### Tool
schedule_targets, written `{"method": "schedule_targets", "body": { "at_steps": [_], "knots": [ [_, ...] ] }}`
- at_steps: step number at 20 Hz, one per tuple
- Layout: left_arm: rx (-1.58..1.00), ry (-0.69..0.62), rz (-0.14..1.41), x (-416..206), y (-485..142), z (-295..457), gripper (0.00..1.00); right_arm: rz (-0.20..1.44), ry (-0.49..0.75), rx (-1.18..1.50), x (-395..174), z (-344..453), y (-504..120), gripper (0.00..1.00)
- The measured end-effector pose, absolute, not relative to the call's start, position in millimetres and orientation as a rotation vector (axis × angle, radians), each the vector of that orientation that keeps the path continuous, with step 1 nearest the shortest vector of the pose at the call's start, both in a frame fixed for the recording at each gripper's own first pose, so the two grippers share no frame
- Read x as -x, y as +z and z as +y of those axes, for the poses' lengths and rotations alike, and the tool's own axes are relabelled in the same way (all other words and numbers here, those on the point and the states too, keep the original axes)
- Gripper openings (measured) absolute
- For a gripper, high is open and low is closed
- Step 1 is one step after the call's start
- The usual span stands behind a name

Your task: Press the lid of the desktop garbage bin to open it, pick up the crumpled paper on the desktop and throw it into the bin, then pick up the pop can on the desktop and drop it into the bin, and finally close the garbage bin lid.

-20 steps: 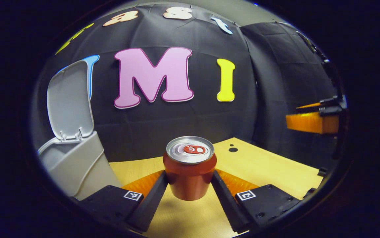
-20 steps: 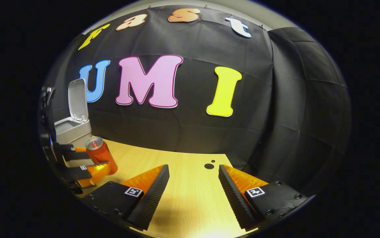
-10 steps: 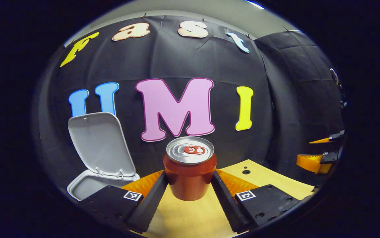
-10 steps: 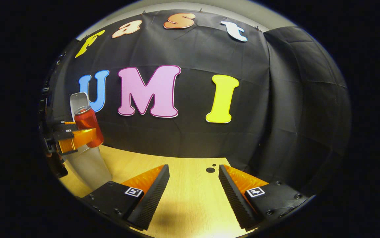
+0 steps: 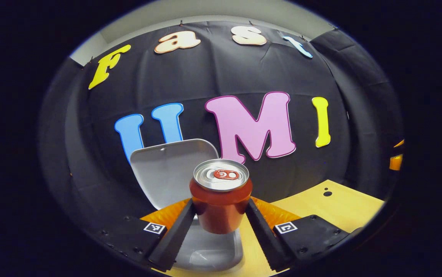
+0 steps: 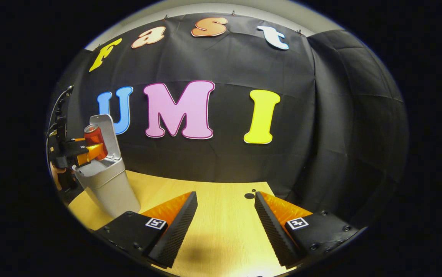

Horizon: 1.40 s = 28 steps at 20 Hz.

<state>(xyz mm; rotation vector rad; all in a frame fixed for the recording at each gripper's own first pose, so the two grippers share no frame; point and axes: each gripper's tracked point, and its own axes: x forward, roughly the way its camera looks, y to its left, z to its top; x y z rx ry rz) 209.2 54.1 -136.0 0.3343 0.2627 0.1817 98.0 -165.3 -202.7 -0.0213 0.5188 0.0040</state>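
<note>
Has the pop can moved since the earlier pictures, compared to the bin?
Yes. In the right gripper view the pop can rose from the desk to above the open bin, held in the left tool.

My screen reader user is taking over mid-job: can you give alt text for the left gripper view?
The left gripper holds an upright red can between both fingers, above the open grey bin. The bin's lid stands raised behind the can, and the wooden table lies to the right.
</note>
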Motion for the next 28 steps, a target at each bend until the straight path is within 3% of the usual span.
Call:
{"method": "schedule_targets", "body": {
  "at_steps": [6, 17, 28],
  "knots": [
    [-0.327, 0.232, 0.303, -204, -145, 109, 0.88, 0.522, 0.067, 0.024, -88, -140, -198, 0.97],
    [-0.321, 0.245, 0.282, -200, -130, 104, 0.95, 0.541, 0.12, 0.018, -85, -122, -202, 0.97],
    [-0.348, 0.201, 0.136, -238, 2, 84, 0.94, 0.56, 0.215, -0.042, -110, -83, -195, 0.97]
  ]
}}
